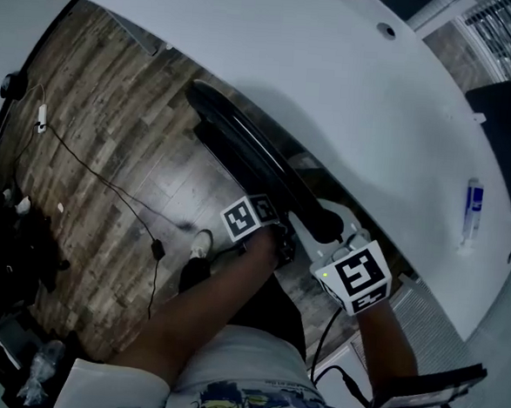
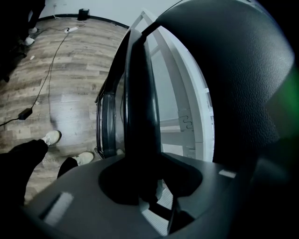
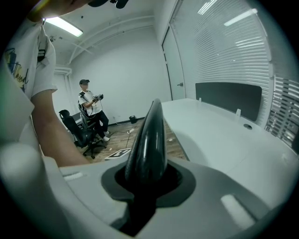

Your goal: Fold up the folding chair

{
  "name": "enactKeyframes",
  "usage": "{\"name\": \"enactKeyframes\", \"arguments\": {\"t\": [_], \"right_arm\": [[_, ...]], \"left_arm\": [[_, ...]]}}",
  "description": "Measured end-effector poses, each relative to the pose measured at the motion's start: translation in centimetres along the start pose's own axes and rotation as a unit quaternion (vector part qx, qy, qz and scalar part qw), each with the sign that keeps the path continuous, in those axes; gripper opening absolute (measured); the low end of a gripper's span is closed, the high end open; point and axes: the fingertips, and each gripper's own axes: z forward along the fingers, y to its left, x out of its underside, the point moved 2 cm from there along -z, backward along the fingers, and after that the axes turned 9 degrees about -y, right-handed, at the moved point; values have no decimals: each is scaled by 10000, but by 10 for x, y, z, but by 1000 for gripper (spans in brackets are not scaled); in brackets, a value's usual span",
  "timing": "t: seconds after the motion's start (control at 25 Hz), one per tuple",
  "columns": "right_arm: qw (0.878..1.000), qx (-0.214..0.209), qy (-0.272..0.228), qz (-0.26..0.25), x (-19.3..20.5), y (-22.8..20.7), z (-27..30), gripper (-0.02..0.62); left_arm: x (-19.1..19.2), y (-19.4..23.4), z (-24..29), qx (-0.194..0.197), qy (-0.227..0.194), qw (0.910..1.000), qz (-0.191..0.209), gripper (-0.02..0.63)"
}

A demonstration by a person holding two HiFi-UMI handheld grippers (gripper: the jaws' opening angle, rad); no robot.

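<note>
The black folding chair [image 1: 259, 155] hangs folded flat beside the white table, running from upper left down to my grippers in the head view. My left gripper [image 1: 281, 241], under its marker cube, is shut on the chair's near end. My right gripper [image 1: 330, 241] grips the same end just to the right. In the left gripper view the chair's dark edge [image 2: 140, 107] runs up from between the jaws of the left gripper [image 2: 145, 186]. In the right gripper view a glossy black chair edge [image 3: 148, 140] sits pinched in the right gripper [image 3: 145, 183].
The white table [image 1: 351, 83] fills the upper right, with a small blue-and-white bottle [image 1: 472, 207] on it. Cables and a power adaptor [image 1: 158, 249] lie on the wood floor [image 1: 94, 144]. Another person [image 3: 91, 111] stands by a black office chair [image 3: 77, 131] at the far wall.
</note>
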Motion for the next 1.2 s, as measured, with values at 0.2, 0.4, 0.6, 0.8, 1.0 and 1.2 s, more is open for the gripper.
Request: {"name": "enactKeyframes", "arguments": {"t": [0.2, 0.4, 0.6, 0.8, 1.0, 1.2], "right_arm": [[10000, -58, -7, 78, 1, -28, -3, 67], [9997, -128, -22, 184, 1, -51, -6, 67], [9996, -140, -52, 238, 0, -68, -6, 66], [9994, -173, -57, 286, 0, -78, -6, 66], [9993, -204, -82, 306, 2, -88, -7, 66], [9992, -230, -79, 315, 2, -90, -7, 69]], "left_arm": [[-3, -15, 17, 106, -9, 9999, 19, 133], [-1, -26, 28, 160, 55, 9998, 78, 144], [-3, -36, 37, 178, -8, 9998, 116, 149], [-3, -40, 42, 151, -13, 9998, 106, 150], [-3, -45, 48, 134, -14, 9999, 106, 152], [-2, -45, 49, 152, 2, 9997, 173, 158]]}}
